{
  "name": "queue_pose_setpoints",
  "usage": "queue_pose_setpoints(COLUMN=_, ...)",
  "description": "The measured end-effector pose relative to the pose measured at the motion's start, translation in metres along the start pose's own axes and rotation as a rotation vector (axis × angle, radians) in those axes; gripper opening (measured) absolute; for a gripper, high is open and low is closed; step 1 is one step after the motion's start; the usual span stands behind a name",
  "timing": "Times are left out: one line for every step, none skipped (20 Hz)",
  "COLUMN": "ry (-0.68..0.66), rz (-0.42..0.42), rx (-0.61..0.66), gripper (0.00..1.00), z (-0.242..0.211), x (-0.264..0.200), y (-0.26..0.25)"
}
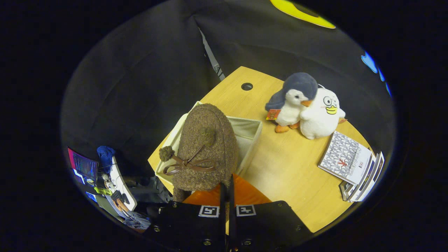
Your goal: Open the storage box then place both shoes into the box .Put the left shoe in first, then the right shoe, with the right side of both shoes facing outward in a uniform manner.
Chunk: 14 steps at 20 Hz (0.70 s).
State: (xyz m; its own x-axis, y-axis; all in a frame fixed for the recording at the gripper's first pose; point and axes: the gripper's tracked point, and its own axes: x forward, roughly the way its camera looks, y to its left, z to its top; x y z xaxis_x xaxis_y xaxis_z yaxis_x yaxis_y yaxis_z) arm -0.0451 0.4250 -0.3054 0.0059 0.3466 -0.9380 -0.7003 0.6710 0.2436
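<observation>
We look down on a pale wooden tabletop (283,168) with a round cable hole (246,86) near its far corner. The biggest thing on it is an open cream fabric storage box (250,131), set against the tabletop's left edge, its lid off and its beige lining showing along the right wall.

Over the box hangs a brown, woolly shoe (206,147), a fuzzy slipper-like one. We see its upper side: a rounded toe at the far end, a pompom (166,153) on the left side, and a thin brown leather lace tied in a bow (187,164) across the near part. Its long axis runs away from us, toe pointing toward the far edge of the tabletop, heel toward the claw. It covers most of the box's opening; whether it rests inside or is held above we cannot tell.

An orange surface (245,194) lies beneath the shoe's near end, between the box and the claw.

The claw (227,190) reaches forward and downward, fingers nearly together, clenched on the shoe's heel edge.

Toward the far right edge sit two plush toys touching each other: a grey and white penguin (292,101) and a white duck (320,117). Near the right edge lies a small fan of booklets (350,161).
</observation>
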Motion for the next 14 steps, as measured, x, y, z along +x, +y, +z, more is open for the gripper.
queue_pose_setpoints(ry=0.014, rz=0.001, rx=-0.007, gripper=0.04, z=0.003, x=0.011, y=0.005)
queue_pose_setpoints(ry=0.028, rz=0.001, rx=-0.011, gripper=0.04, z=0.006, x=0.019, y=0.009)
queue_pose_setpoints(ry=0.043, rz=0.002, rx=-0.011, gripper=0.04, z=0.007, x=0.030, y=0.012)
queue_pose_setpoints(ry=0.059, rz=0.003, rx=-0.008, gripper=0.04, z=0.008, x=0.038, y=0.014)
queue_pose_setpoints(ry=0.072, rz=0.002, rx=-0.008, gripper=0.04, z=0.006, x=0.050, y=0.013)
queue_pose_setpoints(ry=0.081, rz=-0.002, rx=-0.011, gripper=0.04, z=0.007, x=0.056, y=0.015)
queue_pose_setpoints(ry=0.087, rz=-0.008, rx=-0.020, gripper=0.04, z=0.009, x=0.063, y=0.017)
queue_pose_setpoints(ry=0.093, rz=-0.016, rx=-0.031, gripper=0.04, z=0.011, x=0.068, y=0.018)
queue_pose_setpoints(ry=0.099, rz=-0.028, rx=-0.035, gripper=0.04, z=0.011, x=0.073, y=0.019)
queue_pose_setpoints(ry=0.110, rz=-0.019, rx=-0.034, gripper=0.04, z=0.010, x=0.077, y=0.023)
queue_pose_setpoints(ry=0.112, rz=-0.002, rx=-0.018, gripper=0.04, z=0.008, x=0.083, y=0.028)
queue_pose_setpoints(ry=0.104, rz=0.015, rx=-0.009, gripper=0.22, z=0.014, x=0.079, y=0.032)
queue_pose_setpoints(ry=0.089, rz=0.013, rx=-0.007, gripper=0.40, z=0.018, x=0.076, y=0.030)
queue_pose_setpoints(ry=0.064, rz=0.008, rx=-0.005, gripper=0.58, z=0.023, x=0.068, y=0.027)
